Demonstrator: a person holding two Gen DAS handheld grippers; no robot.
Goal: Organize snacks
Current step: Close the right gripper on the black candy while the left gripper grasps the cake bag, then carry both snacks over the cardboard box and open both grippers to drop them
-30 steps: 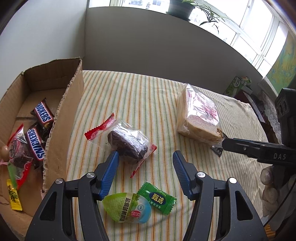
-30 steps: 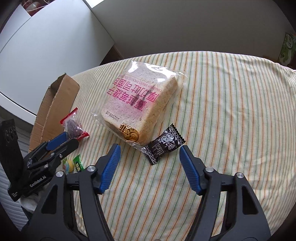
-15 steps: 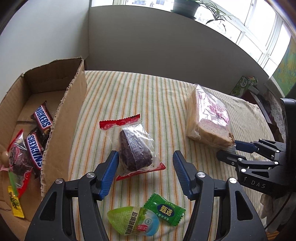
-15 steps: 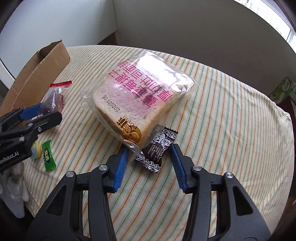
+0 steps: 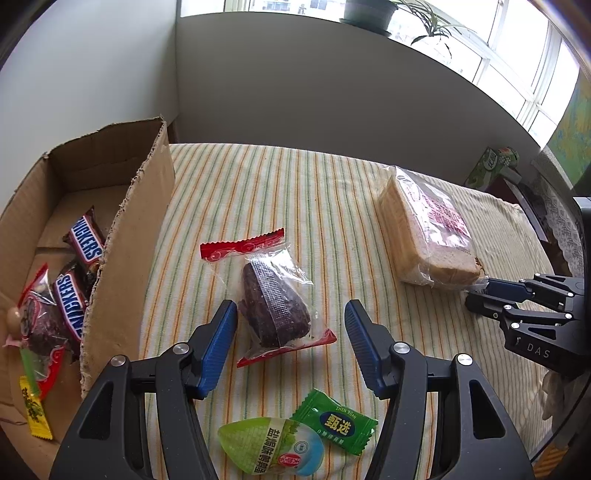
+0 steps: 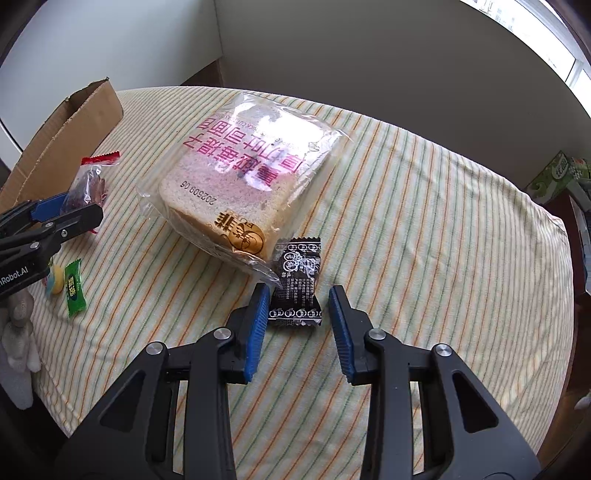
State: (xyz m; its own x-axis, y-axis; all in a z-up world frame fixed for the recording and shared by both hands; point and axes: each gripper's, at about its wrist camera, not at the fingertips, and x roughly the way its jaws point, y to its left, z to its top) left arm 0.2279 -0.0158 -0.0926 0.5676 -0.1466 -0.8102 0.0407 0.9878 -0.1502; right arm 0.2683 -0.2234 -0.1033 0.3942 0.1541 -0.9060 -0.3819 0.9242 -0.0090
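Right wrist view: my right gripper [image 6: 298, 295] points down at the striped cloth [image 6: 424, 229], its jaws closing with the black packet [image 6: 298, 284] between them. The left pad sits at the packet's edge; the right pad stands clear of it, so nothing is gripped. The packet's far end lies against the bread bag [image 6: 243, 184], whose loose plastic corner reaches the left pad. That bag crowds the approach on the left side.

Left wrist view: my left gripper [image 5: 291, 328] is released, jaws apart on either side of the brown cake [image 5: 273, 299] in its clear wrapper with red ends. Neither pad touches it. Just below the fingers lie a green candy [image 5: 335, 421] and a jelly cup [image 5: 271, 445], touching each other.

To the left stands the box [image 5: 125, 229], its near wall just beside the cake. Inside it are two Snickers bars [image 5: 85, 242], a wrapped cake, a yellow packet and a few smaller items that I cannot identify. The box's left part is cut off by the frame.

A green carton [image 6: 557, 173] sits past the table's far right edge, partly cut off. A plant [image 5: 369, 14] stands on the sill. Pale gloved fingers [image 6: 18, 332] show under the left gripper, mostly hidden.
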